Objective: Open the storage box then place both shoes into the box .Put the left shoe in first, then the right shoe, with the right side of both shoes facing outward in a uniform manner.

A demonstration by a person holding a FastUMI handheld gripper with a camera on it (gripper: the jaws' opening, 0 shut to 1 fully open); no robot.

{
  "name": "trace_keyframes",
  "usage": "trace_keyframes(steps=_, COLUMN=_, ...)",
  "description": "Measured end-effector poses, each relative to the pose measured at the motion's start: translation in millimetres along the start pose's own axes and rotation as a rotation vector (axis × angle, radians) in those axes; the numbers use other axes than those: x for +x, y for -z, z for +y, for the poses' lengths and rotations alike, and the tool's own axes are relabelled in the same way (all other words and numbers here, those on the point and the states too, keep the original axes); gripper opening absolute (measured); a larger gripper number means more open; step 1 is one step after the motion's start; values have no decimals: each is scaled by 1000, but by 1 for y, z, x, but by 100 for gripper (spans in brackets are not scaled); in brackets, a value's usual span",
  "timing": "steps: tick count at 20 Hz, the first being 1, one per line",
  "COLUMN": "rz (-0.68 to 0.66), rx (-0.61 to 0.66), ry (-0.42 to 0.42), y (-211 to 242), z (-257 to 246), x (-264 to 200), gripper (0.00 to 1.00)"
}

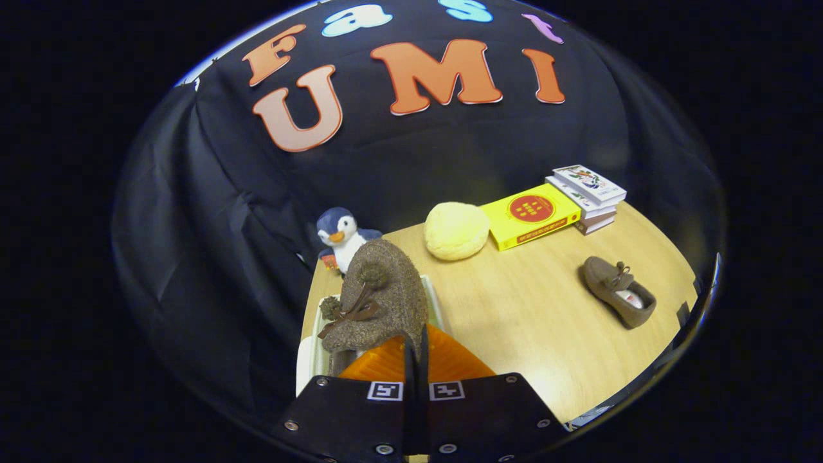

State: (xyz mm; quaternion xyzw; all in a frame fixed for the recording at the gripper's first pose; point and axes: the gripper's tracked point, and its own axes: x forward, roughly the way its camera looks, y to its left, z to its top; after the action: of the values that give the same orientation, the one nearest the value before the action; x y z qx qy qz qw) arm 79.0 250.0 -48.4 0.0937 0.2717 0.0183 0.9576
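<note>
Two brown shoes counted. One, the held shoe [379, 292], has its heel edge pinched between the orange fingers [386, 363] of the gripper [416, 350], whose jaws are drawn together until only a thin dark slit shows between them; its toe points up and away, pom-pom lace facing the camera. The other shoe [619, 290] lies flat on the wooden table [514, 321], well apart from the held shoe on its right, near the table's right edge, opening upward. One white box [308, 354] sits directly under and behind the held shoe at the table's near-left corner; its rim shows on both sides of the shoe, but whether the shoe rests inside it or hangs above it cannot be told, and its contents are hidden. One penguin toy [341, 236] stands just beyond the box at the table's left edge. One pale yellow round cushion [456, 230] lies beyond the held shoe, touching one yellow book [530, 215]; a stack of three books [588, 196] sits beside that. Bare tabletop runs between the box and the other shoe.
</note>
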Motion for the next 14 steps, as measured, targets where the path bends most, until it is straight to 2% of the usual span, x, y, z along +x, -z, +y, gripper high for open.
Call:
trace_keyframes(steps=4, rz=86, rx=-51, ry=1, y=41, z=28, x=29, gripper=1)
trace_keyframes(steps=11, rz=210, rx=-110, ry=58, y=92, z=39, x=82, gripper=1)
trace_keyframes(steps=14, rz=262, rx=-127, ry=71, y=105, z=43, x=88, gripper=3)
